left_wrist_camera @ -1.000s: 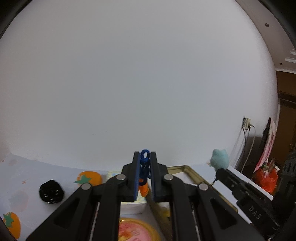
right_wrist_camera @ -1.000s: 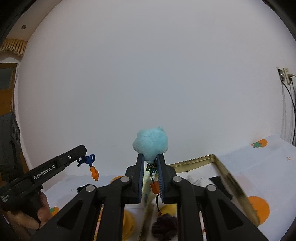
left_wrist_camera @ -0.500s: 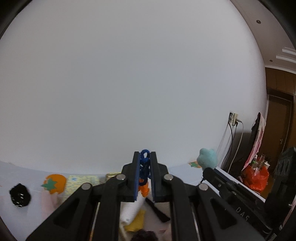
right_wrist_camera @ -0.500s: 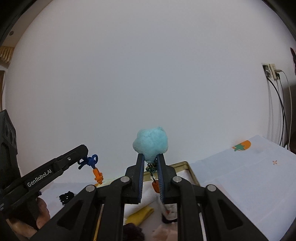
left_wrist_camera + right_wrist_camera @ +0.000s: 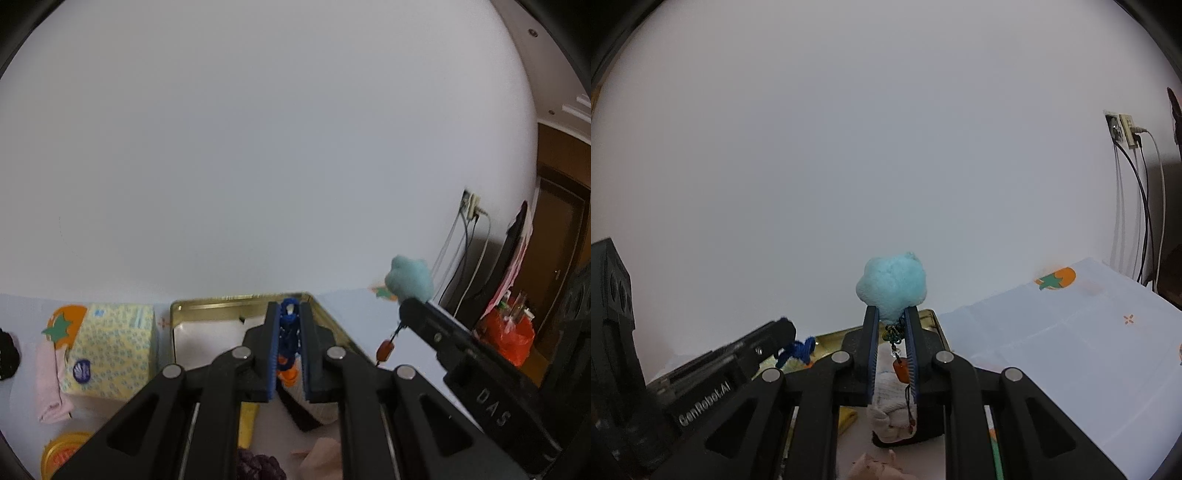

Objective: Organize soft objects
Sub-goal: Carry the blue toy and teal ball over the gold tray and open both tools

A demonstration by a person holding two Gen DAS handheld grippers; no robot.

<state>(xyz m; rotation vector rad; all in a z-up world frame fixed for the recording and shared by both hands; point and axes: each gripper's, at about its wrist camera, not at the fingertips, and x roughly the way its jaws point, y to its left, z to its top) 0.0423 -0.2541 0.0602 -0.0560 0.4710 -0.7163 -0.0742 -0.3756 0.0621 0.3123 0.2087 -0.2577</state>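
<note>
Pale blue plush, the pompom charm bulged above the right gripper, whose jaws pinched its base while a cord with an orange bead dangled between them. The left gripper was clamped on a blue yarn charm. Both hung over the gold tin at the table's far side. Each looked light and squashy; the knotted cord seemed the surest hold, since fluff would likely compress and slip.
</note>
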